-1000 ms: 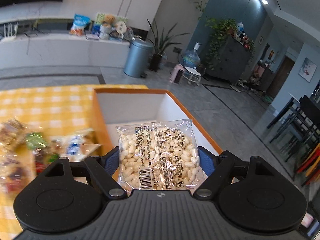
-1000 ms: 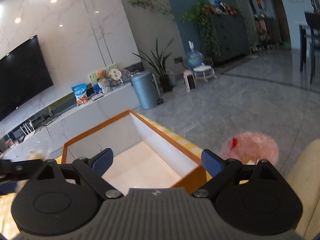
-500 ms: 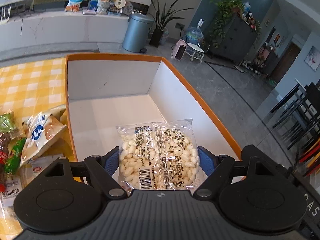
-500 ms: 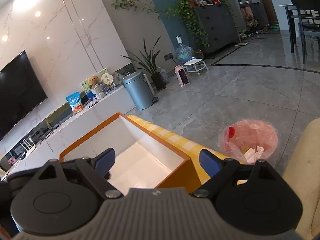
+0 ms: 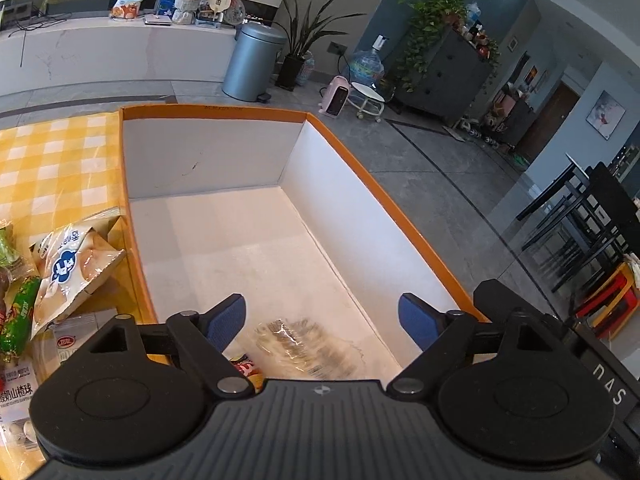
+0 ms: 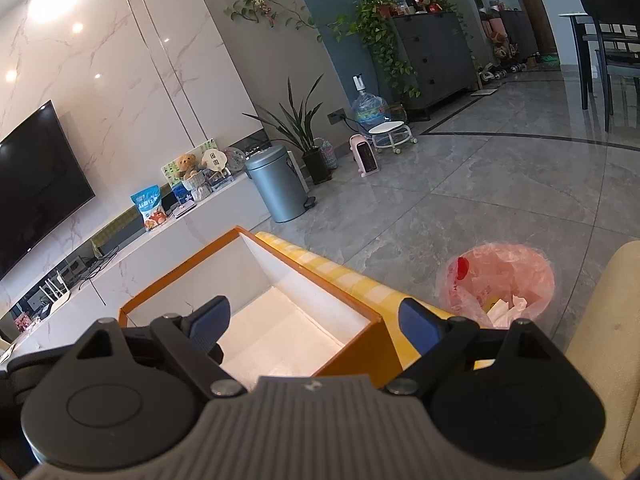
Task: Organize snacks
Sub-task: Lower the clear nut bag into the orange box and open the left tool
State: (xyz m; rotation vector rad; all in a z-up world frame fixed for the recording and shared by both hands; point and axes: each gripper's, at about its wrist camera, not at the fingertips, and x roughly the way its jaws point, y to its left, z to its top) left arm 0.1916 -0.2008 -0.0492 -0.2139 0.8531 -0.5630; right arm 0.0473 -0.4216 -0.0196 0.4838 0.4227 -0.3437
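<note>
The clear packet of nuts [image 5: 304,344] is blurred in the left wrist view. It is inside the orange box [image 5: 404,216], low between the jaws of the left gripper [image 5: 322,320], and the 2 blue pads [image 5: 226,320] do not touch it. These jaws have just been opening and now stand wide apart, with the packet free in the gap below them. I cannot tell if the packet already lies on the white floor of the box. Just beside it, under the left jaw, a small piece of a red and yellow wrapper [image 5: 246,368] shows.

Outside the box, to the left of the left jaw, more snacks lie on the counter with the yellow checked cloth [image 5: 52,160]: a white and blue snack bag [image 5: 70,264] that leans against the box wall, a green wrapper [image 5: 18,316] and a white packet with a red logo [image 5: 70,342].

The right gripper [image 6: 316,320] is over the near corner of the same box [image 6: 360,354]. Its jaws are apart and nothing is between them. Beyond the right jaw a pink bin bag [image 6: 500,284] stands on the floor, well apart from the box. A grey pedal bin [image 6: 276,184] stands far ahead of the jaws.
</note>
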